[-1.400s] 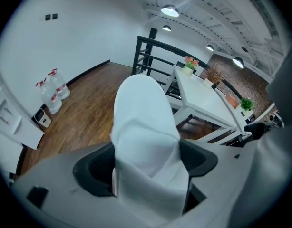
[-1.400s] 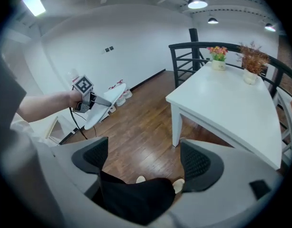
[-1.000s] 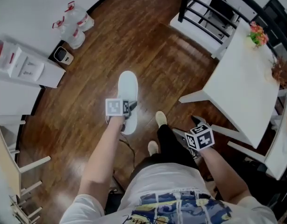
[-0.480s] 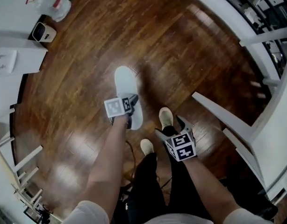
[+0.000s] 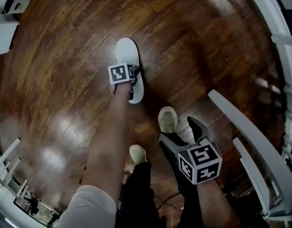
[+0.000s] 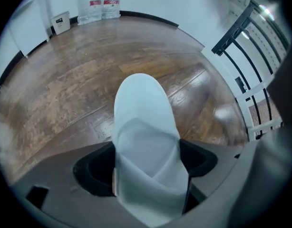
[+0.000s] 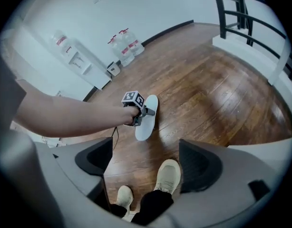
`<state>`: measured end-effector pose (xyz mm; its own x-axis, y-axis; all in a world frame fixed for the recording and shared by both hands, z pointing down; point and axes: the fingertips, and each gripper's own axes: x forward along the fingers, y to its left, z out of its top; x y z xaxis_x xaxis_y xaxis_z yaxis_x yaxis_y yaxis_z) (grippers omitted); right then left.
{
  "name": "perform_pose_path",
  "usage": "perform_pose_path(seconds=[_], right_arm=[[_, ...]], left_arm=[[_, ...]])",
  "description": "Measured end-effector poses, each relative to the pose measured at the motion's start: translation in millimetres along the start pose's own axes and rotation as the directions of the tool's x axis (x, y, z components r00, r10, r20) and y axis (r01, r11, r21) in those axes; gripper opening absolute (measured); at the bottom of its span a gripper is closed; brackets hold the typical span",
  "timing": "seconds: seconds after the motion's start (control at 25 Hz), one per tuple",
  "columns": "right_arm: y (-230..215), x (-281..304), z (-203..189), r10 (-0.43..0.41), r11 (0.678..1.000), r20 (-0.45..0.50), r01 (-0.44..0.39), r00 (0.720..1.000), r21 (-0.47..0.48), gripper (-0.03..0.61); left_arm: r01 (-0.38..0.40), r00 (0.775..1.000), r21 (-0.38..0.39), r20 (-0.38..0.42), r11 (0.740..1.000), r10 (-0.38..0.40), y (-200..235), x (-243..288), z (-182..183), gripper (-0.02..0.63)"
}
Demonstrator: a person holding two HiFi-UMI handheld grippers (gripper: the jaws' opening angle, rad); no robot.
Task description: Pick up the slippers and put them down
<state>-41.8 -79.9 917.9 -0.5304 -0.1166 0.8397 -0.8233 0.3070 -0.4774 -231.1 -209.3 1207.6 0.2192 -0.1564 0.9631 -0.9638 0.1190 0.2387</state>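
White slipper (image 5: 127,56) pinched by left gripper (image 6: 146,165), arm stretched down | right gripper (image 5: 184,136) fingers spread

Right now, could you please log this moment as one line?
left gripper: shut on white slipper | right gripper: open, empty | put-down: not yet done

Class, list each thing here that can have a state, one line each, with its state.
slipper: held, top side up.
left gripper: shut on the slipper.
right gripper: open, empty.
water bottles: upright by the wall.
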Motion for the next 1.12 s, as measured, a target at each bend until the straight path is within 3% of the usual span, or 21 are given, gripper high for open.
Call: perform_pose_path(seconds=[0.24, 0.52, 0.76, 0.88, 1.0, 1.12], right_arm=[[-3, 10, 7, -0.012, 0.998, -0.035, 0.010, 0.999, -0.059, 0.431], [14, 23, -11, -0.025, 0.989, -0.103, 0.010, 0.994, -0.147, 0.434], [21, 29, -36, -0.077, 0.976, -0.135, 0.047, 0.988, -0.213, 0.434], [21, 24, -48, -0.108, 0.978, -0.127, 0.082, 0.986, -0.190, 0.440], [35, -4, -45, -0.142, 0.982, -0.060, 0.133, 0.988, -0.134, 0.437], [70, -67, -31, -0.155, 0.967, -0.010, 0.149, 0.988, -0.205, 0.428]], left_arm=[[-0.123, 0.992, 0.017, 0.002, 0.992, 0.123, 30, 28, -6, 0.422], [-0.018, 1.000, -0.023, -0.023, 1.000, 0.018, 15, -16, -12, 0.437], [0.009, 1.000, 0.043, -0.009, 0.999, -0.008, 9, -117, -9, 0.436], [0.008, 1.000, 0.078, -0.022, 0.997, -0.006, 1, -189, -17, 0.436], [0.022, 1.000, 0.100, -0.023, 0.995, -0.020, -14, -273, -24, 0.436], [0.025, 1.000, 0.154, -0.010, 0.988, -0.023, -39, -362, -25, 0.430]])
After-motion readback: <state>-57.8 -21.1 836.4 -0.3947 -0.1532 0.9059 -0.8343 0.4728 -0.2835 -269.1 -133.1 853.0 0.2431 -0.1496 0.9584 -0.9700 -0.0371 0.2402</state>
